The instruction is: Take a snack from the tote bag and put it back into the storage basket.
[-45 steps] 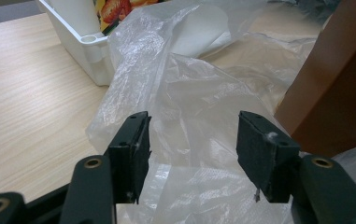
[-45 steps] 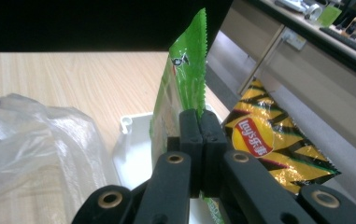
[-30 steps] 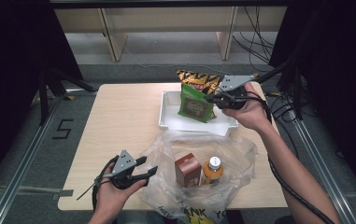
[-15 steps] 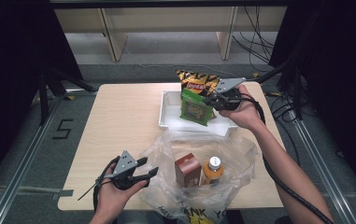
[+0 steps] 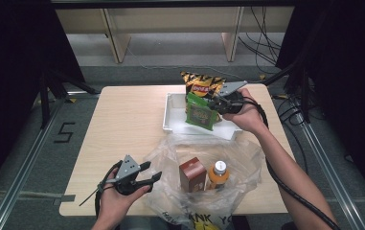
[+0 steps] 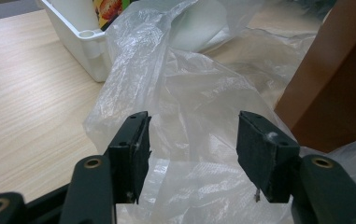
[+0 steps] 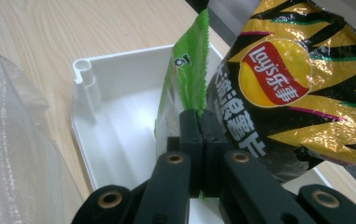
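Over the far right part of the white tray, the right gripper has its jaws pressed together on the edge of a green snack bag. That bag stands nearly upright inside the tray, its long axis running up and down, its crimped top edge pointing up and its printed face turned toward the person. Whether its bottom touches the tray floor is hard to tell. Just behind it, at the tray's far edge, leans a black and gold chip bag. On the near side of the tray lies a clear plastic bag, holding a brown carton and an orange bottle. At the plastic bag's left edge, well away from the tray, the left gripper holds its jaws apart, with loose film lying between them.
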Demonstrator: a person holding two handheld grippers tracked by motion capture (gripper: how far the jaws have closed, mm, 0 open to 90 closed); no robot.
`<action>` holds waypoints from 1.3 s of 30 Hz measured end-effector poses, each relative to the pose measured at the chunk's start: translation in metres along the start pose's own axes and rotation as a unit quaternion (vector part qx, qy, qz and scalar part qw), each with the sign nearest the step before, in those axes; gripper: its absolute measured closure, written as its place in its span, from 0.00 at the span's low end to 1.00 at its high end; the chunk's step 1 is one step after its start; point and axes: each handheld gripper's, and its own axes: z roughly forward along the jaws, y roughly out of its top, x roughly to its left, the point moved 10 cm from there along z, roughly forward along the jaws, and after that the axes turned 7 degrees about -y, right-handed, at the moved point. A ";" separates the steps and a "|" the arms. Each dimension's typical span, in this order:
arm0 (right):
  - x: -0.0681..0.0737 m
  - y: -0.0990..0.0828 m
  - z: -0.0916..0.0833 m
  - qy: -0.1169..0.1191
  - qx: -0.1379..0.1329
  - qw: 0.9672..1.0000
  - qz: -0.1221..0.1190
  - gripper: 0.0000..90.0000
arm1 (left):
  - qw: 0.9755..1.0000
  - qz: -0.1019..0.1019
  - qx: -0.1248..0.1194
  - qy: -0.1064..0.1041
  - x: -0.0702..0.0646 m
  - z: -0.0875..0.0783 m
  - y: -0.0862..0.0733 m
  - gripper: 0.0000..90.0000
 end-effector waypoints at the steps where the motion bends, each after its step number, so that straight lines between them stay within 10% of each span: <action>1: 0.001 -0.002 0.000 0.000 0.005 1.000 0.004 1.00 | 1.000 -0.001 0.000 -0.002 -0.001 0.000 0.000 0.49; 39: 0.001 -0.011 0.024 0.002 0.034 0.999 -0.006 1.00 | 1.000 0.001 0.002 -0.001 0.000 0.000 -0.001 0.49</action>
